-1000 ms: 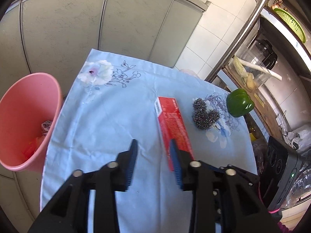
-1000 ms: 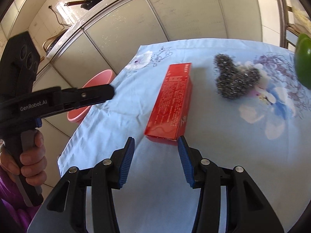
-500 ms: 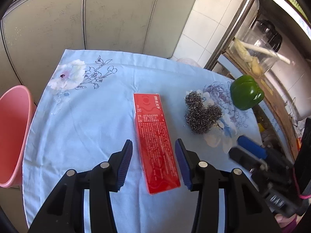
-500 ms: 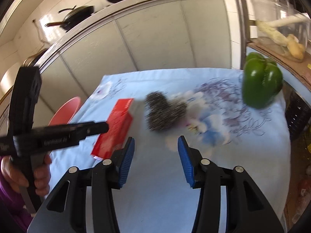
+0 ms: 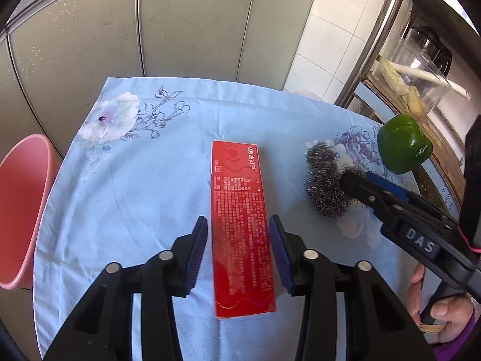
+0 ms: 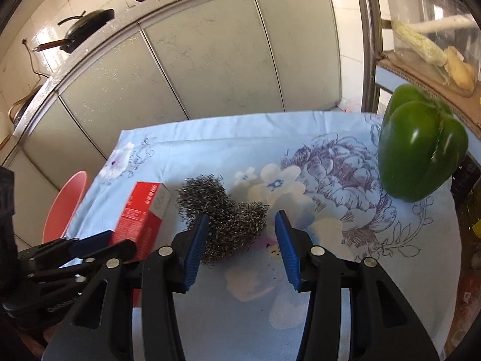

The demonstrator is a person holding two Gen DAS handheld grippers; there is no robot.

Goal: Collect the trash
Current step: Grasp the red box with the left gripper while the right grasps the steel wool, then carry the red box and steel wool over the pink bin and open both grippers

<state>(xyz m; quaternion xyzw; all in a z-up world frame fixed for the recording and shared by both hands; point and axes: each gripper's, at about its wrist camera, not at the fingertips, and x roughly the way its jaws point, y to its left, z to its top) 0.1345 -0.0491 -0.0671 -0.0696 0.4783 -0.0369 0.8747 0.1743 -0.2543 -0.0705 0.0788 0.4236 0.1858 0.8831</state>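
Note:
A long red box [image 5: 240, 219] lies flat on the blue flowered tablecloth [image 5: 144, 186]. My left gripper [image 5: 237, 249] is open, its blue pads on either side of the box's near half, not pressing it. The box also shows in the right wrist view [image 6: 141, 213]. A steel wool scourer [image 6: 222, 219] lies to the right of the box, also in the left wrist view [image 5: 327, 186]. My right gripper [image 6: 240, 246] is open with its fingers around the scourer's near end. A pink bin [image 5: 21, 207] stands left of the table.
A green bell pepper [image 6: 421, 144] sits at the table's far right edge, seen too in the left wrist view [image 5: 402, 144]. A metal rack with a clear jug [image 5: 421, 69] stands right. Grey cabinet doors [image 5: 180, 30] lie behind the table.
My left gripper has moved right from near the bin and now straddles the red box. My right gripper has left the box and moved to the scourer.

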